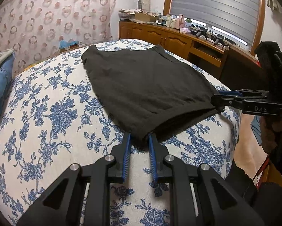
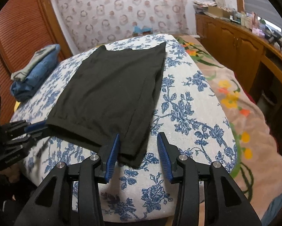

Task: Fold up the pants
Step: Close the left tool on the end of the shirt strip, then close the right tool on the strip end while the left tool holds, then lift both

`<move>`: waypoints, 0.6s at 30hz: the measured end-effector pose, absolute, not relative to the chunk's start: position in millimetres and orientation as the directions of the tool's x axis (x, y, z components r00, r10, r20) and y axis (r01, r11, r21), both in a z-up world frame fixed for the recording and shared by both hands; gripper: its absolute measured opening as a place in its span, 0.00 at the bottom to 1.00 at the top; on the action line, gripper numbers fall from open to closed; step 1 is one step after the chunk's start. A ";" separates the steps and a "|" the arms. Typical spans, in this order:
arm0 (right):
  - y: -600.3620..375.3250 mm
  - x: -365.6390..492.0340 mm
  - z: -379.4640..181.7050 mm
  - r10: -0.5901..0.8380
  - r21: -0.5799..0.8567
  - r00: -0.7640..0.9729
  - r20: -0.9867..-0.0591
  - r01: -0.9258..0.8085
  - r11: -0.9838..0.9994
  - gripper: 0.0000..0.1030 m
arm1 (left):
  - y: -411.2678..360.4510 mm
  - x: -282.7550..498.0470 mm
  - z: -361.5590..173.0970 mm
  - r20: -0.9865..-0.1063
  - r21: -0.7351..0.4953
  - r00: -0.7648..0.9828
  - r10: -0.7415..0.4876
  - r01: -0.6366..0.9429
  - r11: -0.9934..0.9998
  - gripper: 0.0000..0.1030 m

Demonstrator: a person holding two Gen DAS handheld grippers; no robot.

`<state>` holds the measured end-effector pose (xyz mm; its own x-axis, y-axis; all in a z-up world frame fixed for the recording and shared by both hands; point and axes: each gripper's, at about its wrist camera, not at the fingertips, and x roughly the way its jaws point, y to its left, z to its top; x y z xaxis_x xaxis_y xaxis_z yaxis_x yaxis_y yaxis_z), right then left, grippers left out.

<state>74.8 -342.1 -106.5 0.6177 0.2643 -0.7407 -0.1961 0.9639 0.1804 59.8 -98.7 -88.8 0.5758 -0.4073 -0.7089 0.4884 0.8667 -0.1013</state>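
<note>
The black, soft-knit pants [image 1: 146, 86] lie flat on the bed cover of white cloth with blue flowers [image 1: 46, 113]. They are already folded into a long rectangle. Its long axis runs away from the person, from the near edge of the bed towards the wall with the ring-patterned curtain [image 1: 52, 18].

The left gripper [image 1: 139, 141] is at the near left corner of the pants. Its blue pads [image 1: 126, 150] stand close together and a small bit of the hem sits between them, so I judge it is pinching this corner.

The right gripper [image 2: 139, 146] is at the near right corner. Its jaws stand clearly apart. The left blue pad [image 2: 113, 150] touches the edge of the cloth, or is just over it, while the other pad is beside the pants over the bare cover. I would say it is released and not yet holding anything.

So both grippers are at the near short edge, and the rest of the pants lies ahead of them, further up the bed. The next fold, in my judgement, carries this near edge forward along the long axis to the far edge. For this the right gripper must first close on its corner; the left one seems ready.

At the far left of the bed there is a pile of folded blue jeans with a grey garment on top [image 2: 35, 71], well apart from the pants.
</note>
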 end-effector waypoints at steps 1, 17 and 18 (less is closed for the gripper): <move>-340.6 74.1 -106.4 0.263 0.176 0.619 -0.740 -0.200 0.964 0.40 | -99.4 59.7 -88.8 -0.709 -0.100 0.577 -0.406 0.488 0.867 0.17; -324.9 72.9 -100.6 0.343 0.204 0.593 -0.729 -0.289 0.935 0.08 | -100.4 57.9 -50.0 -0.644 -0.071 0.637 -0.424 0.502 0.862 0.09; -324.3 72.3 -97.5 0.347 0.205 0.599 -0.722 -0.294 0.934 0.08 | -99.2 57.8 -40.8 -0.631 -0.067 0.647 -0.428 0.504 0.861 0.09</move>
